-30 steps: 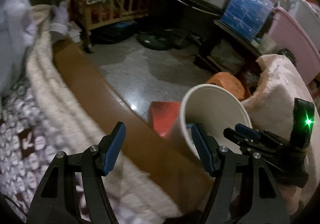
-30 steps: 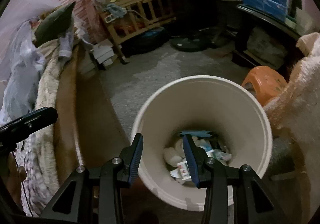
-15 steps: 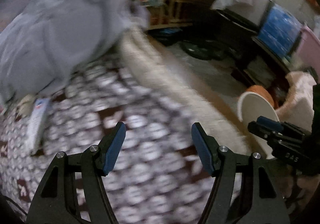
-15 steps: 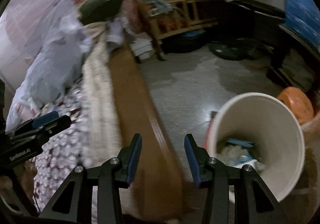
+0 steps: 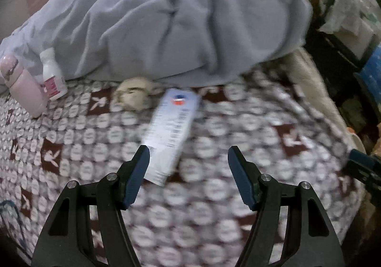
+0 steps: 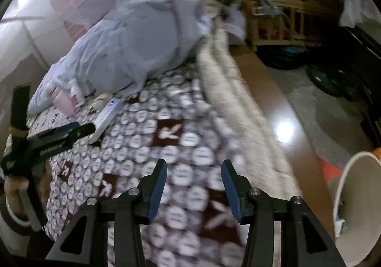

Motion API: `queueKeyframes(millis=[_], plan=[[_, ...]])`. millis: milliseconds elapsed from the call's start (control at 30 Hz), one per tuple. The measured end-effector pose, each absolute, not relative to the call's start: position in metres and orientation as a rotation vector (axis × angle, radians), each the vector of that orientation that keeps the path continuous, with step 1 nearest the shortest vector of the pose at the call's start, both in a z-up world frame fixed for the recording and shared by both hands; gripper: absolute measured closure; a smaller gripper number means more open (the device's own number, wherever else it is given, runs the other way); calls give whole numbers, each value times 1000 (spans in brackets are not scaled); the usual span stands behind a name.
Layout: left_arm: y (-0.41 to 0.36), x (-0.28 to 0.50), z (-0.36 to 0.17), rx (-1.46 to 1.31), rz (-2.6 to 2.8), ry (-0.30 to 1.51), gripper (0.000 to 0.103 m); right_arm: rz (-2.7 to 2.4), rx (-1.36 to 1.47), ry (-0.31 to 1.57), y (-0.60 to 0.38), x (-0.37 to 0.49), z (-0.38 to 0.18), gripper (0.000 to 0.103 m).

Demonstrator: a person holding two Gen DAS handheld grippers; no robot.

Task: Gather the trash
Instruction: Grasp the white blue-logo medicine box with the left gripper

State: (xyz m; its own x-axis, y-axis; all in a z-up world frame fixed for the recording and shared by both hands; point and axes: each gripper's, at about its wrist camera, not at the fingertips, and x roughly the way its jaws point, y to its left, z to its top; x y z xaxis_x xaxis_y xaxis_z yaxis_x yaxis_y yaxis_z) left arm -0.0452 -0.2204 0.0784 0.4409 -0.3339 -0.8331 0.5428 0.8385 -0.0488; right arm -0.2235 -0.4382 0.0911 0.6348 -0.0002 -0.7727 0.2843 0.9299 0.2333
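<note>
A flat white carton point(image 5: 170, 136) printed with small text and a barcode is seen lying on the patterned bedspread point(image 5: 214, 195) at the centre of the left wrist frame, its near end just beside the left pad of the left gripper point(image 5: 188, 167); it is judged to be the next piece of trash; it is likely light, thin-walled and easily crushed, with a smooth printed skin that may slip, so it is best taken across its narrow width near the nearer end, with a gentle squeeze; a crumpled beige wad point(image 5: 134, 96), probably paper and soft, is seen touching or just beside the carton's far end, though blur leaves this unsure; at the left edge a small white bottle point(image 5: 52, 74) with a red label and a pink container point(image 5: 22, 83) lie close together against the grey bedding point(image 5: 178, 22) heaped across the top of the frame; the fingers of the left gripper are held wide apart with nothing between them; the right gripper point(image 6: 193, 176) is seen over the bedspread at the lower centre of its own frame, its jaws having just been opening, partly apart and empty; the white bin point(image 6: 354, 202) is seen at the lower right edge of that frame, beyond the bed's wooden side, well apart from the carton.
</note>
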Motion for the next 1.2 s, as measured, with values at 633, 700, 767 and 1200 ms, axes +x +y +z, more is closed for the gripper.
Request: queueKeyframes(millis=[633, 700, 767, 1200], plan=[[-236, 14, 31, 263, -583, 1041, 36, -79, 291, 906, -390, -142, 88, 54], [-227, 18, 32, 233, -575, 1041, 54, -71, 299, 906, -387, -137, 88, 54], [-218, 20, 34, 205, -570, 1059, 56, -57, 309, 908, -383, -131, 88, 54], [-89, 13, 66, 84, -400, 1004, 57, 114, 317, 954, -308, -11, 62, 54]])
